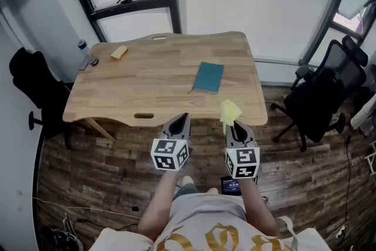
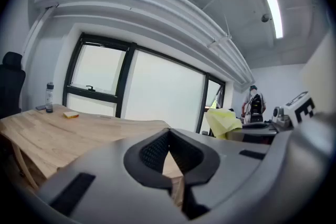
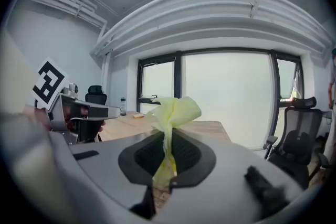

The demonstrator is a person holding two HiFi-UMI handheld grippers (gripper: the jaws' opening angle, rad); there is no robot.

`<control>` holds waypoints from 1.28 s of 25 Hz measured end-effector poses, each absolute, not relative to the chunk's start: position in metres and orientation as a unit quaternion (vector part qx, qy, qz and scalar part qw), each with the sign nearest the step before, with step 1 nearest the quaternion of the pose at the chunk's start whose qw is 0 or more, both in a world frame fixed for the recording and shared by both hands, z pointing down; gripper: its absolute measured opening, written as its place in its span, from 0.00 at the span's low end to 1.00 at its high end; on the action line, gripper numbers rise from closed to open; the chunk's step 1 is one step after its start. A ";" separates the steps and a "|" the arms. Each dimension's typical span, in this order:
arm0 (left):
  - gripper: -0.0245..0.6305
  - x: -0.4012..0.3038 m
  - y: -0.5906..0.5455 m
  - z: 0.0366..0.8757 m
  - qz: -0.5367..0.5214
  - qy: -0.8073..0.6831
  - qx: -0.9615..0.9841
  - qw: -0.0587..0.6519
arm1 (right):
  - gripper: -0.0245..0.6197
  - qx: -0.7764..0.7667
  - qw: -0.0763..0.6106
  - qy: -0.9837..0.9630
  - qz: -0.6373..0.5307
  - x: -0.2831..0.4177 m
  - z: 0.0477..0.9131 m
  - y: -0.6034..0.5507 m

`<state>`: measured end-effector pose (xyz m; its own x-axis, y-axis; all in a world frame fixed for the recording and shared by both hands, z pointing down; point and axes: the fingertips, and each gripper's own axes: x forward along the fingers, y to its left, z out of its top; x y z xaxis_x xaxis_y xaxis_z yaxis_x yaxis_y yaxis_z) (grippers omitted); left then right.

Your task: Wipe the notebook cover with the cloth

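A teal notebook (image 1: 208,77) lies closed on the wooden table (image 1: 147,91), right of centre. Both grippers hang off the table's near edge, over the floor. My right gripper (image 1: 236,126) is shut on a yellow cloth (image 1: 229,110), which sticks up from between its tips; in the right gripper view the cloth (image 3: 172,118) bunches above the closed jaws. My left gripper (image 1: 183,119) is shut with nothing between its jaws. In the left gripper view the left gripper (image 2: 169,136) points along the table top, and the yellow cloth (image 2: 223,119) shows off to the right.
A yellow sponge (image 1: 118,52) and a water bottle (image 1: 86,52) sit at the table's far left corner. Black office chairs stand at the right (image 1: 320,94) and left (image 1: 32,82). Windows run behind the table. A phone (image 1: 230,186) lies on the floor near my feet.
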<state>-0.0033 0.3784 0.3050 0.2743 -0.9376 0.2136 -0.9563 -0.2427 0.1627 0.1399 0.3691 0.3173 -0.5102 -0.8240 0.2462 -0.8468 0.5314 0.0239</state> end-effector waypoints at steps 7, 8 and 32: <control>0.06 0.003 0.380 0.308 0.043 -0.600 0.787 0.133 | 0.10 0.484 0.117 -0.865 0.060 0.151 0.325 0.369; 0.06 0.004 0.379 0.309 0.045 -0.600 0.788 0.132 | 0.10 0.486 0.115 -0.864 0.064 0.154 0.326 0.368; 0.06 -0.052 0.148 0.357 0.074 -0.579 0.794 0.169 | 0.10 0.526 0.159 -0.827 0.118 0.123 0.380 0.145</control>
<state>-0.0522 0.1477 0.3570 0.3192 -0.8944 0.3132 -0.9444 -0.2726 0.1838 0.1225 0.1454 0.3802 -0.3960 -0.8323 0.3879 -0.9077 0.4187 -0.0283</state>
